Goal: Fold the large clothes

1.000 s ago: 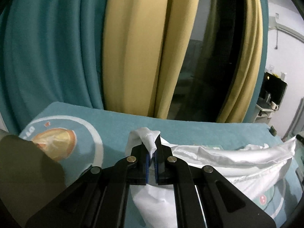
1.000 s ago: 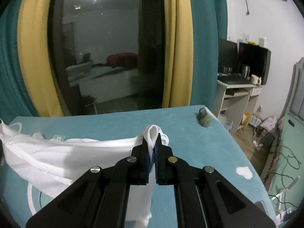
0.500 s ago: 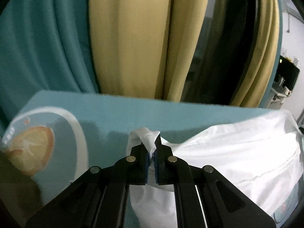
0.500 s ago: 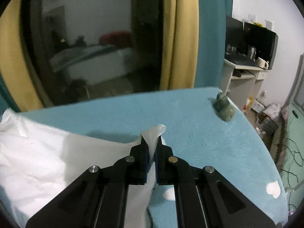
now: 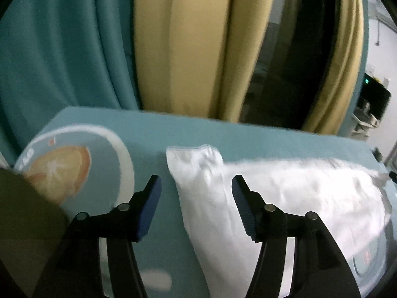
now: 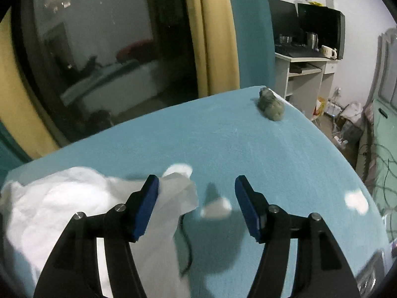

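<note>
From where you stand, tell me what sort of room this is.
Most likely a bedroom at home. A teal bedspread covers a bed-sized surface, floor-length curtains hang by a dark window, and a desk holds a monitor and kettle. A white garment lies on the bedspread.

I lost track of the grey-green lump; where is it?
In the right wrist view, the grey-green lump sits at the blue bed's far right corner, near the desk.

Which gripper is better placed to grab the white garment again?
Left. The white garment lies centred between the opening left gripper; at the right gripper, also opening, the cloth sits off beside one finger.
</note>
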